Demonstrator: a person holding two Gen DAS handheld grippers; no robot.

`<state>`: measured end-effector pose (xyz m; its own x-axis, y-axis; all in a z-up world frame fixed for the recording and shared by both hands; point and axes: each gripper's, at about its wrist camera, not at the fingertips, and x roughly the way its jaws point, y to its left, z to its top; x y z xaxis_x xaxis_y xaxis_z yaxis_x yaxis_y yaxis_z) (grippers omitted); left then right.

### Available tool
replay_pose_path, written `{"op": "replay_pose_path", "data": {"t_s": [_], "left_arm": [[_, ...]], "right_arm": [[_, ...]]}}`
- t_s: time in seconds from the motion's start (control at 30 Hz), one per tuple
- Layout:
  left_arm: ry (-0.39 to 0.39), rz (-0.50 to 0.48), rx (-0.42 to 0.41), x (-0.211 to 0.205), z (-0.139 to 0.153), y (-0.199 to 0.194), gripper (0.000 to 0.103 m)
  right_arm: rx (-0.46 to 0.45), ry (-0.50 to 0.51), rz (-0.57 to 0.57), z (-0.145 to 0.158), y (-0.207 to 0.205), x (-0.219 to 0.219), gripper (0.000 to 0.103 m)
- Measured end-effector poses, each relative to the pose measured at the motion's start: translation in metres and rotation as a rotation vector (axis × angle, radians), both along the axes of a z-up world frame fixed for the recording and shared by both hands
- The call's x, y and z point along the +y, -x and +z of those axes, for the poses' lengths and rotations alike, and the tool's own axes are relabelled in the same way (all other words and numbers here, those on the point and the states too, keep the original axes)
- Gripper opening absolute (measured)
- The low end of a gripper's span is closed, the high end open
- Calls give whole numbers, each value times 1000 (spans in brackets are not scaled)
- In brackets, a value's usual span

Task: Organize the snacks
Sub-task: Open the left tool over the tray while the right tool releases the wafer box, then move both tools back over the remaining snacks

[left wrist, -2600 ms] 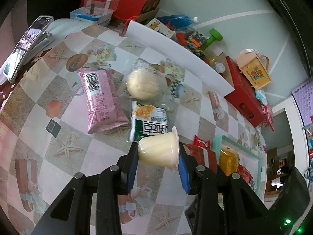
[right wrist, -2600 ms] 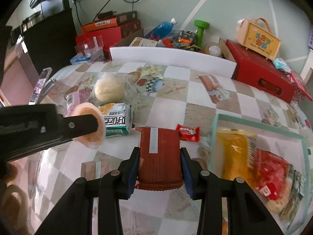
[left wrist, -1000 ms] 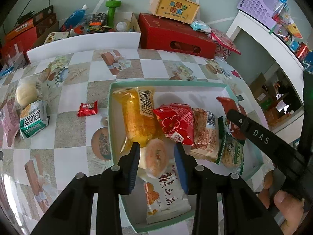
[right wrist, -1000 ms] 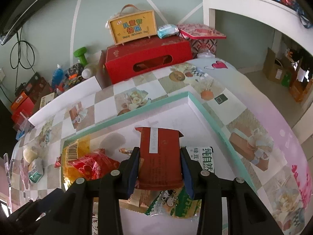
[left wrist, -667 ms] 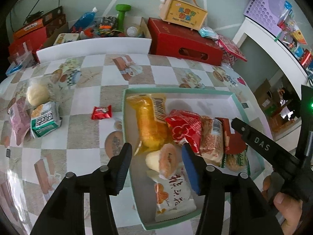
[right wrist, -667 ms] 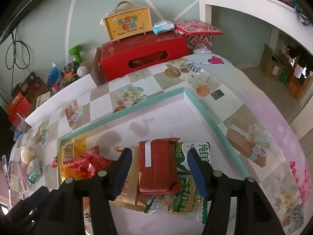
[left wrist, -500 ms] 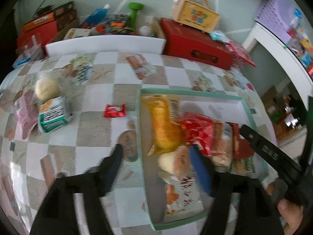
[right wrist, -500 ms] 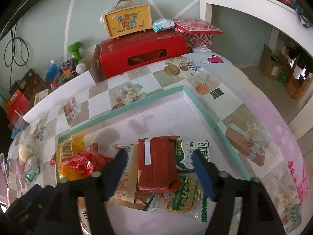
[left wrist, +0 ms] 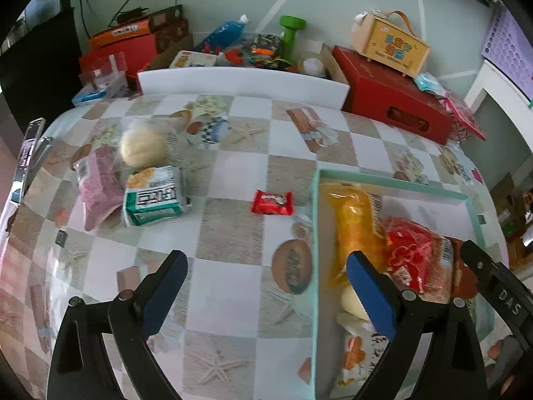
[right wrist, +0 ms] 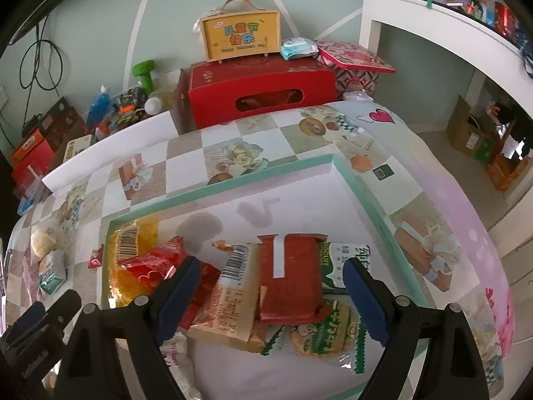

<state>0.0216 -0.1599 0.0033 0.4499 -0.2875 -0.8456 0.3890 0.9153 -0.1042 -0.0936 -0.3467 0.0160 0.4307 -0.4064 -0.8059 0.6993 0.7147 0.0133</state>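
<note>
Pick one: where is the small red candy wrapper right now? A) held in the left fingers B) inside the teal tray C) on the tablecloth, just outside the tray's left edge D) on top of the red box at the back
C. The small red candy wrapper lies flat on the checkered tablecloth, apart from the teal tray on its left side, and the left gripper is open with nothing between its fingers.

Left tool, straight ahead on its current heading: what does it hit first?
Probably the small red candy wrapper, lying on the tablecloth roughly midway ahead of the open left tool. Before it, only bare cloth shows. Depth is uncertain in the fisheye view; a steeper heading would meet the cloth first.
</note>
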Motion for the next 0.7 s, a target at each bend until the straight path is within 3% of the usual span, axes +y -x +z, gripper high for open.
{"op": "replay_pose_path", "data": {"t_s": [0.03,0.7], "left_arm": [[0,7,3,2,-1,-2,101],[-35,74,9,21,-8,-21,103]], "right_arm": [[1,4,5,0,-1,2,103],[-24,4,49,8,-8,13,103]]}}
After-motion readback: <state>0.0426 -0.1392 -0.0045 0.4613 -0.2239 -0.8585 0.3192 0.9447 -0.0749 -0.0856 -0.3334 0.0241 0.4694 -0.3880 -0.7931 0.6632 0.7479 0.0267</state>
